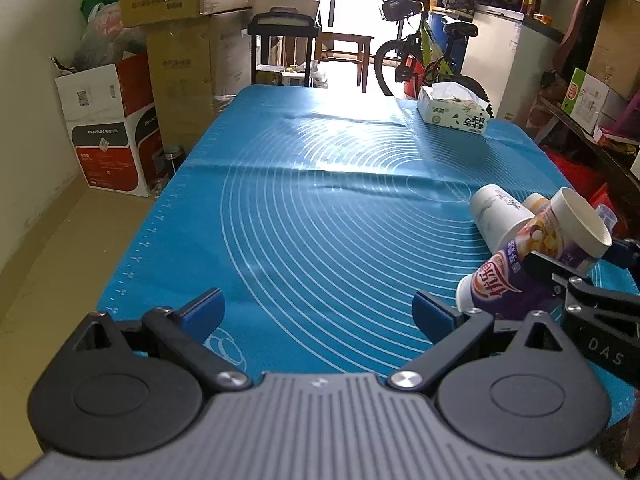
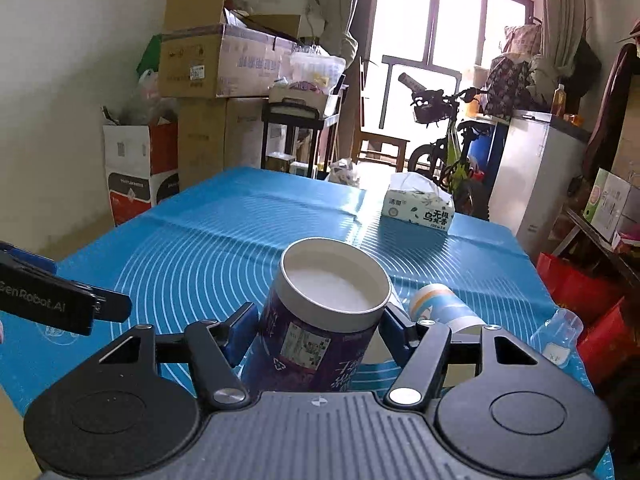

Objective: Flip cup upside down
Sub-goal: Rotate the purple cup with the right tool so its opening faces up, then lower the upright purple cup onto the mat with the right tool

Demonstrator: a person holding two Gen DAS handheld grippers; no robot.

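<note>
Right at the bottom middle of the right wrist picture, the right gripper (image 2: pixel 316 330) has its 2 blue fingers (image 2: pixel 240 334) pressed on the sides of the purple cup (image 2: pixel 316 320), so it is pinching the cup. The cup's white open mouth faces up and toward the far end of the table, in the middle of that picture. In the left wrist picture the same cup sits at the right edge, tipped over on a slant, with its bottom low and to the left and its open rim high and to the right. I think it is off the blue mat (image 1: pixel 320 200), but I cannot tell if its bottom touches. So the flip looks about half done: the cup is grabbed and tilted, but not yet mouth down. The left gripper (image 1: pixel 318 312), at the bottom of its own picture, is spread wide and holds nothing. Next, I think the right hand must keep rolling the cup until the mouth points at the mat, then set it down flat and let go. It needs care, because a white cup (image 1: pixel 500 216) stands upside down just behind it, and a cup with a blue band (image 2: pixel 444 306) lies on its side just right of it. A tissue box (image 2: pixel 418 208) sits far off, in the upper right of the mat.
</note>
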